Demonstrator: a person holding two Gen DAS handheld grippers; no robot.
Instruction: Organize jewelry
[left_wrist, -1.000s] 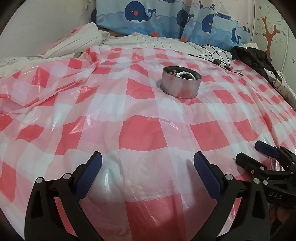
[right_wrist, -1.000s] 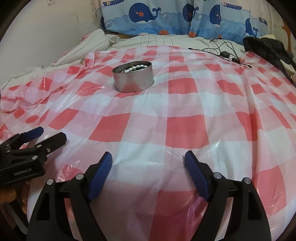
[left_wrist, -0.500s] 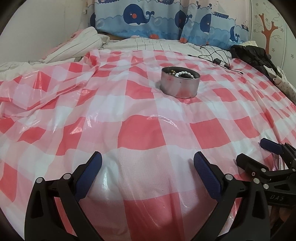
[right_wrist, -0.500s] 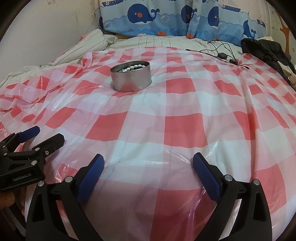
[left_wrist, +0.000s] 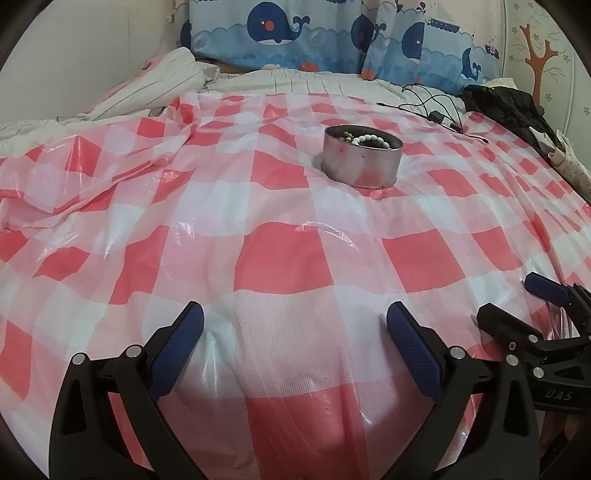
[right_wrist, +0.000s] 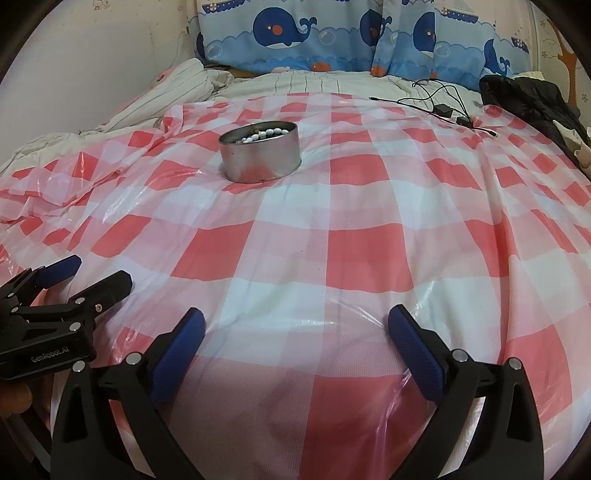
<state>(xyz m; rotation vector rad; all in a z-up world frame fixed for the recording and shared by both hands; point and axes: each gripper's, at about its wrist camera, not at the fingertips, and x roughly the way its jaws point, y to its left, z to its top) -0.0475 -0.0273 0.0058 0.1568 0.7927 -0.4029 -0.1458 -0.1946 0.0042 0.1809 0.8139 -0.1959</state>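
A round silver tin (left_wrist: 361, 161) stands on the red-and-white checked plastic sheet (left_wrist: 288, 258), far ahead of both grippers. A white bead bracelet (left_wrist: 371, 139) and some darker jewelry lie inside it. The tin also shows in the right wrist view (right_wrist: 260, 153), with the white beads (right_wrist: 264, 134) in it. My left gripper (left_wrist: 294, 325) is open and empty, low over the sheet's near part. My right gripper (right_wrist: 296, 330) is open and empty beside it. Each gripper shows at the edge of the other's view, the right one (left_wrist: 517, 299) and the left one (right_wrist: 88, 275).
Whale-print pillows (left_wrist: 332, 40) and a striped blanket (left_wrist: 155, 88) lie at the back. A black cable with a plug (left_wrist: 436, 110) and a black garment (left_wrist: 506, 107) lie at the back right. The sheet is crumpled at the left (left_wrist: 92, 162).
Both grippers have drawn back slightly and tilted, so the tin sits a little farther off. The right gripper's jaws have opened wider. Nothing was picked up.
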